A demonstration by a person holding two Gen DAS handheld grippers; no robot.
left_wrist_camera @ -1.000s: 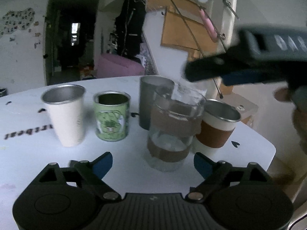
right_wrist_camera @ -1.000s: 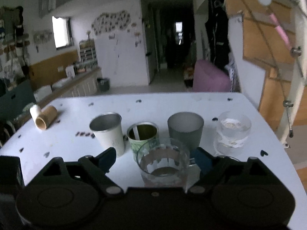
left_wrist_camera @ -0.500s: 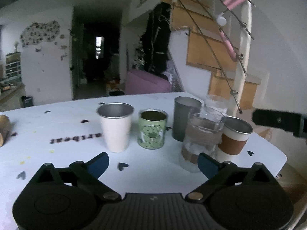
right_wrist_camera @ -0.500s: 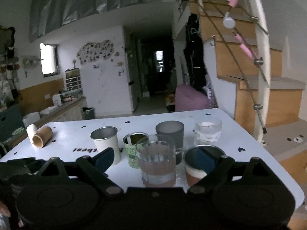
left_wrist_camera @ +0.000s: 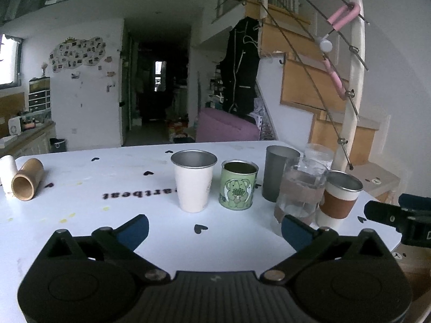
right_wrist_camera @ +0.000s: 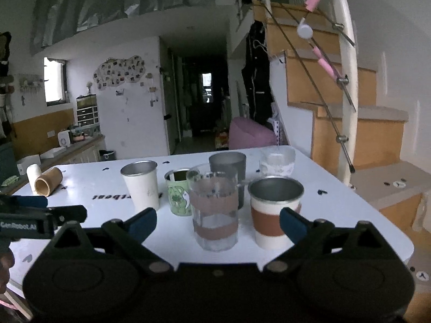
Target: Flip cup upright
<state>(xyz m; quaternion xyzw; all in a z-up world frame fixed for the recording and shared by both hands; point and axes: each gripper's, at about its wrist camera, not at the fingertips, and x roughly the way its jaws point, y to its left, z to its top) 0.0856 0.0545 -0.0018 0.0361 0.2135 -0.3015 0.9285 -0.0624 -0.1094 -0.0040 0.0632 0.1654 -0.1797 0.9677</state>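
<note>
Several cups stand upright on the white table [left_wrist_camera: 80,215]: a white steel cup [left_wrist_camera: 193,184] [right_wrist_camera: 142,184], a green can [left_wrist_camera: 238,185] [right_wrist_camera: 177,192], a grey tumbler [left_wrist_camera: 277,172] [right_wrist_camera: 229,169], a glass with brown bands [left_wrist_camera: 300,191] [right_wrist_camera: 214,207], a steel cup with a brown sleeve [left_wrist_camera: 339,197] [right_wrist_camera: 274,211] and a small clear glass [left_wrist_camera: 317,154] [right_wrist_camera: 277,160]. My left gripper [left_wrist_camera: 214,230] is open and empty, short of the cups. My right gripper [right_wrist_camera: 216,222] is open and empty, just in front of the banded glass and sleeved cup.
A bamboo tube [left_wrist_camera: 27,179] [right_wrist_camera: 48,183] and a white tube [left_wrist_camera: 6,169] lie on their sides at the table's far left. The table's right edge [right_wrist_camera: 390,231] is close to the sleeved cup. A stair railing [left_wrist_camera: 350,94] rises beyond.
Both grippers have pulled back and away from the cups. The banded glass, between the right gripper's fingers a second ago, now stands free on the table.
</note>
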